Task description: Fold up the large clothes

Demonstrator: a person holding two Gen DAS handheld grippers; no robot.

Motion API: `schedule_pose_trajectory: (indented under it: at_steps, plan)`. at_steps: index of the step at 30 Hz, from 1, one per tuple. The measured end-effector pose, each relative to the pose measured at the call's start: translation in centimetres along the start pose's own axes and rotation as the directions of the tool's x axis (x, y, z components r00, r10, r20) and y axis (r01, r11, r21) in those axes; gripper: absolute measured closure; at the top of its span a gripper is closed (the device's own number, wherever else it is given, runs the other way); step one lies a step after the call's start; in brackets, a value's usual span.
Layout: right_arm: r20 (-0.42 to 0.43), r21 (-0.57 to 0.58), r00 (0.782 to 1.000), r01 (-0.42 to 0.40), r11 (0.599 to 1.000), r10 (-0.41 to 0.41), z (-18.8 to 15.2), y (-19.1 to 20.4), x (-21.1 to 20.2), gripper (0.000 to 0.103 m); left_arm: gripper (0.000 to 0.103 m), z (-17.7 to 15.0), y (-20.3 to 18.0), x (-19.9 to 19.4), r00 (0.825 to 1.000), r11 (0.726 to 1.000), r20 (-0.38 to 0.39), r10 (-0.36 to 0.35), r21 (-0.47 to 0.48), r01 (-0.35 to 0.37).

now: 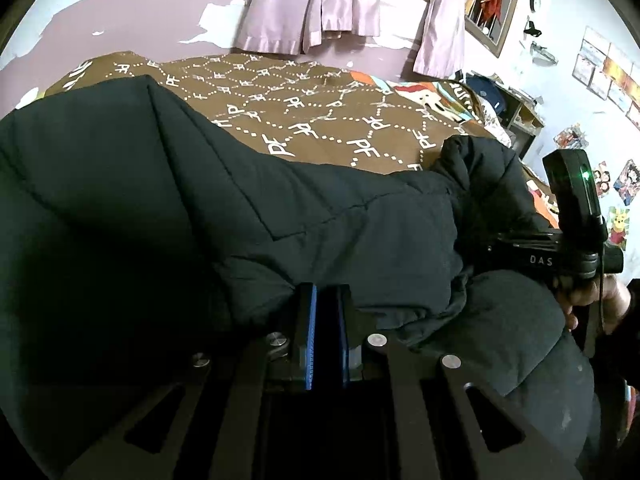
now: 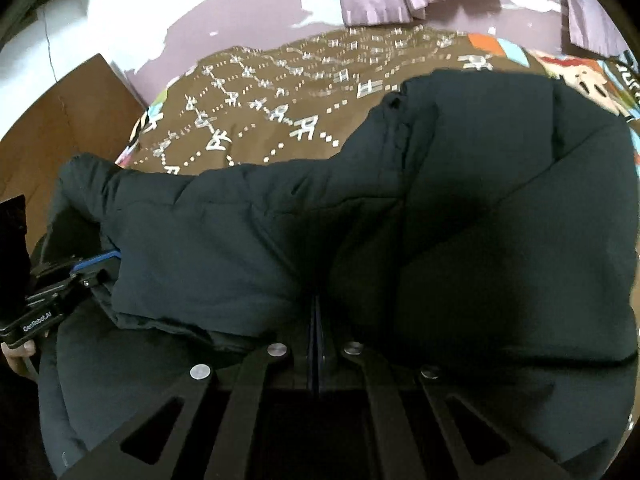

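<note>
**Both tongs pinching the jacket edge, mid-fold over the bed**

Step in hand, as I read it: a fold of the dark puffy jacket [image 1: 240,220] w/ both tongs gripping its near edge at once. The left gripper [image 1: 325,320] is sitting w/ its blue pads [image 1: 310,336] nearly pressed together, a thin layer of jacket fabric caught btwn them. The right gripper [image 2: 316,320] is pressed fully together, fabric bunching right at its tips, so it's pinching the jacket too.

Where the jacket is: spreading out ahead of both tongs and lying on the brown patterned bedspread [image 1: 320,120]; beyond it, bare bedspread, then the purple curtains [image 1: 312,8] at the far wall. A sleeve or bunched corner [image 1: 476,168] is humping up ahead-right of the left gripper, just beside the other tool.

Next move prob calls for: carrying the pinched edge fwd, away from the person, over the body of the jacket, both sides kept level so the fold line comes out straight; then letting go only once the edge is lying flat. Puffy fill will likely spring back, so a press-down may be needed.

Pose: both tools are pointing fwd and down toward the bed, side by side. In the left view, a hand [image 1: 592,300] is wrapping the right tool's grip. In the right view, the left tool is sitting far left, fingers [image 2: 18,354] just showing under it.
</note>
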State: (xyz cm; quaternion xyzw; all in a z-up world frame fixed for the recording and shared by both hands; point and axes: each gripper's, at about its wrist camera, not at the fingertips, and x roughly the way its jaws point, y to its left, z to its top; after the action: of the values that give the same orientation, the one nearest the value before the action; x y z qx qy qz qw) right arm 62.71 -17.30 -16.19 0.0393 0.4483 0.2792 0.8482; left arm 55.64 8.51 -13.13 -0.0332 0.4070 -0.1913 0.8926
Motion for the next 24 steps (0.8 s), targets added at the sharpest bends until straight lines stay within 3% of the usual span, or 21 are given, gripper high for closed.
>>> schedule_pose_trajectory:
  at_steps: [4, 6, 8, 11, 13, 15, 18, 24]
  plan:
    - [0.025, -0.011, 0.999, 0.027, 1.0, -0.027, -0.3, 1.2, -1.3, 0.079, 0.094, 0.2, 0.0, -0.5, 1.0, 1.0, 0.006, 0.012, -0.012, -0.012]
    - [0.048, -0.043, 0.997, 0.064, 0.997, -0.062, -0.5, 2.3, -2.3, 0.054, 0.094, 0.1, -0.6, -0.9, 0.999, 0.999, 0.011, 0.044, -0.009, -0.044]
    - [0.076, -0.071, 0.993, 0.099, 0.993, -0.093, -0.6, 3.1, -3.5, 0.048, 0.092, 0.1, -1.7, -1.4, 0.995, 0.995, 0.017, 0.101, 0.016, -0.102]
    - [0.105, -0.076, 0.988, 0.126, 0.989, -0.117, -0.7, 3.7, -5.3, 0.048, 0.074, -0.2, -3.3, -2.4, 0.983, 0.982, 0.035, 0.178, 0.059, -0.18]
    - [0.116, -0.066, 0.985, 0.133, 0.989, -0.125, -0.7, 4.0, -6.6, 0.043, 0.041, -0.6, -4.4, -3.5, 0.977, 0.976, 0.06, 0.203, 0.067, -0.207]
    - [0.139, -0.055, 0.98, 0.151, 0.987, -0.142, -0.5, 4.7, -8.1, 0.03, 0.035, -0.7, -5.2, -5.1, 0.971, 0.974, 0.102, 0.216, 0.047, -0.222]
    - [0.184, -0.033, 0.97, 0.169, 0.985, -0.16, -0.7, 5.4, -10.9, 0.021, 0.034, -0.6, -5.7, -6.8, 0.968, 0.976, 0.124, 0.219, -0.011, -0.219]
    - [0.253, 0.019, 0.957, 0.141, 0.99, -0.141, -1.3, 6.8, -16.0, 0.012, 0.014, -0.5, -8.1, -11.4, 0.954, 0.971, 0.181, 0.237, -0.078, -0.227]
